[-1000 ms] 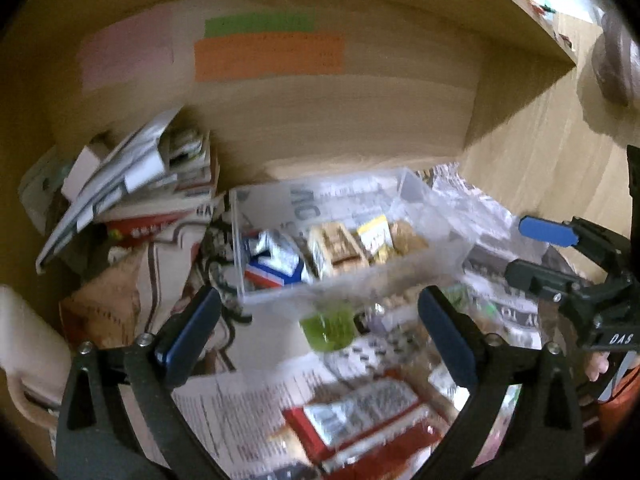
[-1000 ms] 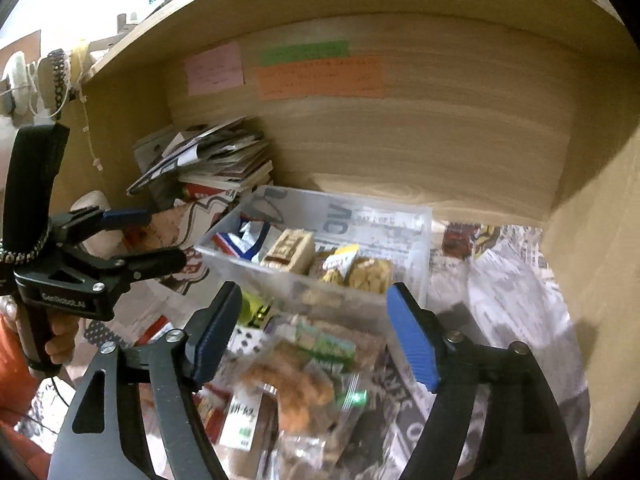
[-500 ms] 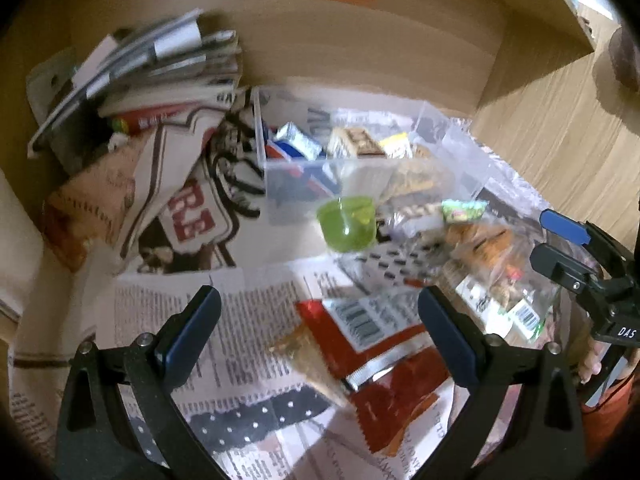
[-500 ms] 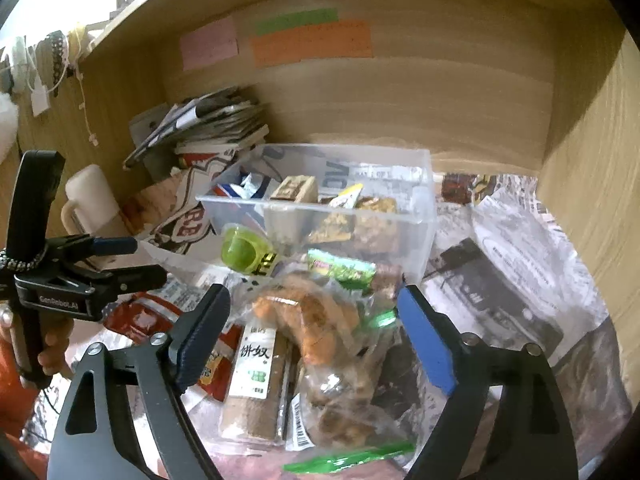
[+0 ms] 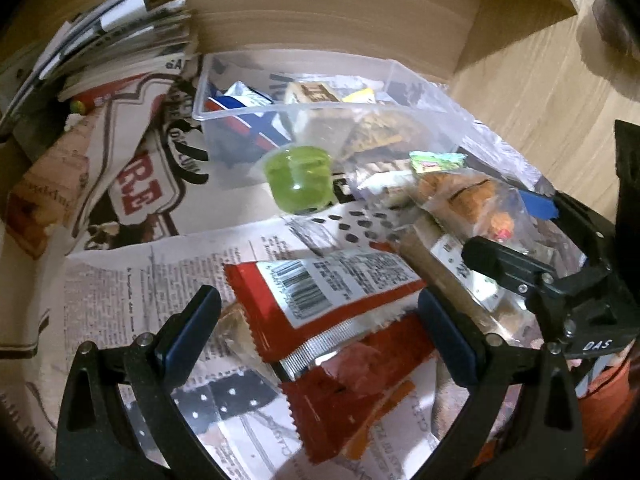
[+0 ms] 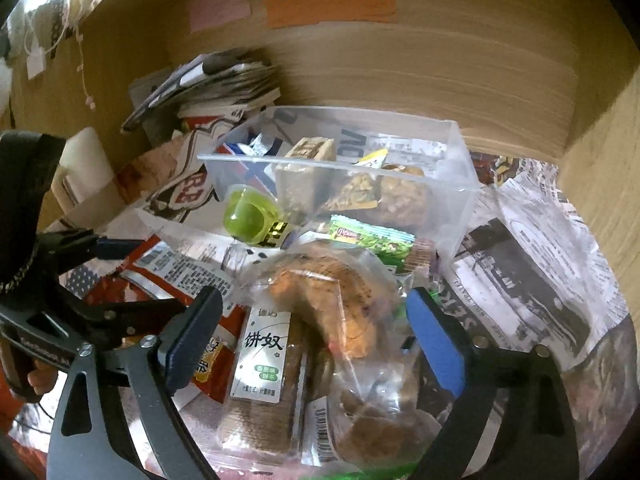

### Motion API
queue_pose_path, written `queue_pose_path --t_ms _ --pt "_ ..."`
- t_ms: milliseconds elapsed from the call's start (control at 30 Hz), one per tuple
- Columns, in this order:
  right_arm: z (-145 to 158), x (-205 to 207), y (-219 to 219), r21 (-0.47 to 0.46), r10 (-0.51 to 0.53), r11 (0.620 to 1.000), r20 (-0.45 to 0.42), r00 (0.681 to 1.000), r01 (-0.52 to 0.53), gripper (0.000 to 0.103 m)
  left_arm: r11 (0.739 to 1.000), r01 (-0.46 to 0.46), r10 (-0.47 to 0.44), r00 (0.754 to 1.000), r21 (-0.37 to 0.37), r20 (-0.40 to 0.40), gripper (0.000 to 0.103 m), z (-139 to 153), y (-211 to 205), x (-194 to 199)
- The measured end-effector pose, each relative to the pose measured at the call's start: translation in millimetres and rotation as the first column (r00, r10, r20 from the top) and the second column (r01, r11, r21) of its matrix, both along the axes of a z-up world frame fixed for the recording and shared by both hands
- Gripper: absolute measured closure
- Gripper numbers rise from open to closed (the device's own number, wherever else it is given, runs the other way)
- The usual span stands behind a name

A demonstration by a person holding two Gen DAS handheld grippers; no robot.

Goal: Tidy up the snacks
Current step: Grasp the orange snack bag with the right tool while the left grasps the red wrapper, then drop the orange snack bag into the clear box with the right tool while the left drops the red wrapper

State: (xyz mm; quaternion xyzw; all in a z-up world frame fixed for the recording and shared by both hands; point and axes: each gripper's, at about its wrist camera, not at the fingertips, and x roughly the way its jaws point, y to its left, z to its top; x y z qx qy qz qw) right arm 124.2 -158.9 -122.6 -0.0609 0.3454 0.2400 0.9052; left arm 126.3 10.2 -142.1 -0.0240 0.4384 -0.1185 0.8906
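Observation:
A clear plastic bin with several wrapped snacks in it stands at the back of the wooden shelf. A green jelly cup lies in front of the bin. My left gripper is open just above a red snack packet. My right gripper is open, its jaws still opening. It hangs over a clear bag of pastries and a cracker pack, and its pads touch neither. A green wrapped snack lies against the bin's front.
Newspaper lines the shelf floor. A stack of magazines sits at the back left. Coloured paper notes stick to the wooden back wall. A wooden side wall closes the right.
Both grippers have sunk toward the loose snacks and tipped further down. The right jaws have spread wider. The bin now sits higher in both views.

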Motion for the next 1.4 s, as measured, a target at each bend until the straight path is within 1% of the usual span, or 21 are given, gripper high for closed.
queue_pose_path --t_ms 100,167,233,300,333,400,433,467,500,567,633,767,900,1033,1067,1100,1400 --pt "-1.7 3.1 -0.8 0.009 0.011 1.000 -0.015 1.000 -0.011 0.009 1.000 0.005 -0.005 1.000 -0.015 -0.006 0.003 -4.0 0.8 2.8" --pt "-3.8 4.9 1.6 -0.008 0.008 1.000 -0.013 1.000 -0.008 0.009 1.000 0.007 -0.007 1.000 -0.017 0.006 0.003 -6.0 1.0 3.2" --pt "-5.3 5.3 3.2 -0.022 0.008 1.000 -0.004 1.000 -0.008 0.010 1.000 0.006 -0.006 1.000 -0.028 0.018 0.005 -7.2 1.2 4.0" --pt "-6.1 4.5 4.3 -0.034 0.006 0.999 0.008 1.000 -0.006 0.011 0.999 -0.001 0.002 1.000 -0.043 0.028 0.018 -6.8 5.1 2.9" --pt "-6.0 4.2 4.0 -0.034 0.007 0.999 0.010 1.000 -0.007 0.013 0.998 -0.001 0.003 1.000 -0.058 0.029 0.021 -6.1 7.8 2.3" --pt "-5.4 5.3 2.4 -0.025 0.006 1.000 0.004 1.000 -0.006 0.021 0.998 -0.008 0.010 0.999 -0.067 0.032 0.034 -4.5 13.7 1.5" --pt "-4.8 6.4 1.2 -0.018 0.001 1.000 0.003 1.000 -0.001 0.025 0.997 -0.008 0.010 0.999 -0.070 0.034 0.037 -3.8 15.6 1.5" --pt "-4.2 8.0 -0.8 -0.011 -0.011 1.000 0.002 1.000 0.011 0.036 0.997 -0.007 0.010 0.999 -0.079 0.035 0.043 -3.6 17.8 1.2" --pt "-4.4 10.9 -2.9 -0.003 -0.018 1.000 -0.010 1.000 0.018 0.043 0.996 -0.007 0.010 0.999 -0.087 0.036 0.048 -3.0 19.5 1.4" --pt "-4.6 15.0 -8.3 0.040 -0.022 0.999 -0.032 0.999 0.023 0.043 0.994 -0.008 0.012 0.999 -0.105 0.037 0.052 -1.9 24.5 2.3" --pt "-4.5 16.1 -12.0 0.067 -0.024 0.997 -0.043 0.999 0.026 0.044 0.994 -0.016 0.021 0.999 -0.107 0.043 0.055 0.9 27.5 1.3" --pt "-1.2 11.7 -12.5 0.069 -0.034 0.997 -0.020 0.999 0.035 0.046 0.993 -0.026 0.034 0.997 -0.119 0.067 0.063 10.2 31.5 0.8" --pt "7.5 9.3 -16.3 0.088 -0.044 0.995 0.005 0.999 0.043 0.048 0.994 -0.018 0.031 0.993 -0.112 0.110 0.072 26.9 32.9 0.3" --pt "19.0 7.5 -22.1 0.118 -0.042 0.992 0.024 0.999 0.039 0.048 0.996 -0.007 0.021 0.988 -0.094 0.151 0.073 40.1 30.2 -1.6" --pt "21.3 7.6 -22.9 0.122 -0.042 0.992 0.028 0.999 0.038 0.048 0.996 -0.007 0.021 0.986 -0.087 0.165 0.076 43.6 29.2 -2.2" --pt "24.1 7.5 -23.7 0.125 -0.043 0.991 0.034 0.998 0.039 0.048 0.997 -0.005 0.020 0.984 -0.083 0.176 0.076 47.9 28.5 -2.4" --pt "48.3 10.8 -29.0 0.138 -0.051 0.990 0.096 0.994 0.037 0.048 0.998 -0.008 0.025 0.967 -0.064 0.255 0.077 83.1 27.2 8.1"
